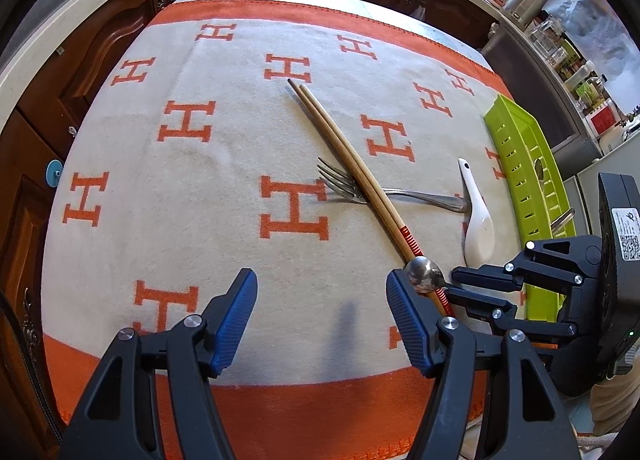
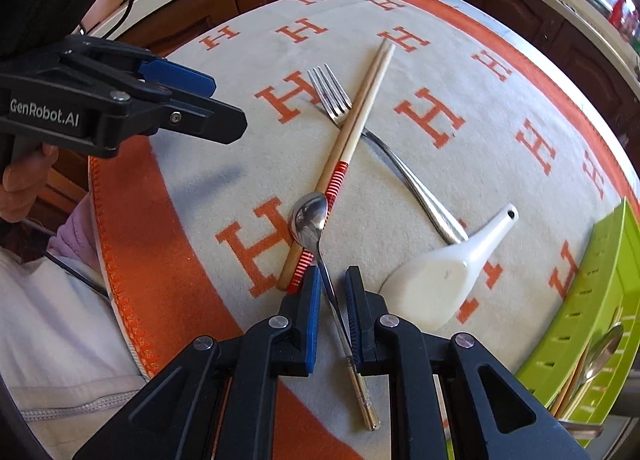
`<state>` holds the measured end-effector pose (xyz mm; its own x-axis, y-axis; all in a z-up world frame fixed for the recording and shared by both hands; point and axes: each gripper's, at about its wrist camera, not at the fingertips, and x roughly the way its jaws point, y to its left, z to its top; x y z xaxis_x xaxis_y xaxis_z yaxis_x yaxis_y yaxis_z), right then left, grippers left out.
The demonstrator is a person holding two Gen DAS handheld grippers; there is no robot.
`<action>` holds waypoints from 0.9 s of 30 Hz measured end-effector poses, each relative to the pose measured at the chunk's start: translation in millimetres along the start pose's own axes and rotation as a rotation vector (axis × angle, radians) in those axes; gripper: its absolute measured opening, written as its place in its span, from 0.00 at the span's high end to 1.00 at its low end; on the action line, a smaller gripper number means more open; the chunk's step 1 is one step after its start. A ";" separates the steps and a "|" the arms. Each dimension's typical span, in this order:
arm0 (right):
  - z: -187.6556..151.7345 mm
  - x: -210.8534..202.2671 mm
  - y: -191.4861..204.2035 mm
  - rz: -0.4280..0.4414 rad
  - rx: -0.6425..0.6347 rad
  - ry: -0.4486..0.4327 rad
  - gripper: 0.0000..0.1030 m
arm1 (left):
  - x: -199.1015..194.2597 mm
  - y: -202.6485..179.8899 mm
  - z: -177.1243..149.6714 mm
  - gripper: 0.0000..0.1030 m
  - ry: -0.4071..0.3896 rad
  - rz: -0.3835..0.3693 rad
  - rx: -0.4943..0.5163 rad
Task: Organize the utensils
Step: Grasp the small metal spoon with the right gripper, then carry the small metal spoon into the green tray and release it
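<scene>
Your landmark is the pair of wooden chopsticks (image 2: pixel 352 128); they are long, thin and round, pale wood with red ribbed bands near the thick end; they lie side by side on a soft, fuzzy cloth (image 1: pixel 224 164), cream with orange edges and big orange H letters. A shiny metal fork (image 2: pixel 340 104) lies under the chopsticks and crosses them, its prongs sticking out on one side and its smooth handle on the other. Past the fork handle's end, away from the chopsticks, lies a white, glossy soup spoon (image 2: pixel 436 280) with a small hole in its handle. Farther out on that same side stands a bright green plastic tray (image 2: pixel 600 300) with rows of little slots; a metal spoon and some thin sticks already lie in it. A small shiny metal spoon (image 2: pixel 310 216) rests its round bowl on the red bands of the chopsticks; its thin handle runs back from them.

You can read "GenRobot.AI" in white on the side of your left gripper (image 2: pixel 216 100).

Your right gripper (image 2: pixel 333 280) has its ribbed blue pads close on either side of the small spoon's handle, with slim gaps showing, so it does not squeeze. Your left gripper hangs beside the chopsticks, about half open, holding nothing.
</scene>
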<state>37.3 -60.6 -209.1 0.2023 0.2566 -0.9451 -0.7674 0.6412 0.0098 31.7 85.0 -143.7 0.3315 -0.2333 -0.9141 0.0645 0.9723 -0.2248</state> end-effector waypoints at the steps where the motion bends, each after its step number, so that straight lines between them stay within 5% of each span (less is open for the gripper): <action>1: 1.1 0.4 1.9 0.001 -0.011 -0.001 0.87 | 0.1 0.5 -0.1 0.37 0.000 0.000 0.000; 12: 14.1 5.0 12.6 0.015 -0.115 0.006 0.88 | 0.1 3.3 -1.7 0.36 -0.003 0.001 -0.003; 16: 13.6 3.9 20.0 -0.003 -0.130 -0.011 0.96 | -3.0 5.2 -2.5 0.36 -0.009 0.003 -0.005; 27: -15.0 -43.2 -14.9 0.038 0.236 -0.211 0.97 | -10.2 -4.2 2.0 0.36 -0.024 -0.009 0.008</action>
<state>30.8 -92.0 -173.3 0.3168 0.4120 -0.8544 -0.6194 0.7720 0.1426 29.9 83.2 -132.8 0.3536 -0.2415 -0.9037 0.0746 0.9703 -0.2301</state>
